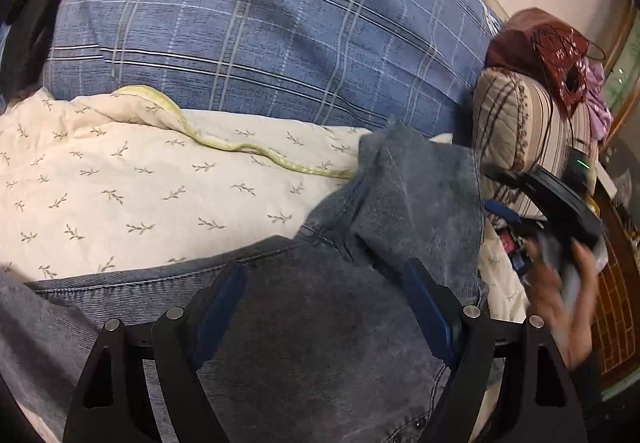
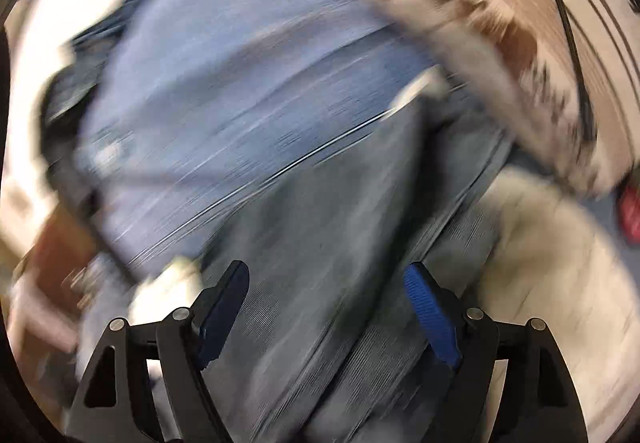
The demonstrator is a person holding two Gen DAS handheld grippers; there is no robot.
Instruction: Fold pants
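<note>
- Denim pants [image 1: 328,323], grey-blue and faded, lie spread over a cream quilt [image 1: 120,183] printed with small leaf sprigs.
- Part of the pants is folded up into a raised flap near the quilt's yellow-green piped edge [image 1: 256,151].
- Left gripper [image 1: 324,283] hovers low over the denim, its blue-padded fingers [image 1: 224,307] spread wide with nothing between them.
- Behind the quilt sits a large blue plaid cushion [image 1: 260,35].
- To the right, a striped, flower-patterned pillow [image 1: 520,131] carries a dark red bag [image 1: 556,51].
- A bare hand [image 1: 560,299] at the right edge holds the other black tool.
- Right gripper [image 2: 326,283] also has its fingers [image 2: 430,307] wide apart, above the pants [image 2: 320,243]; this view is heavily motion-blurred, so finer detail cannot be told.
</note>
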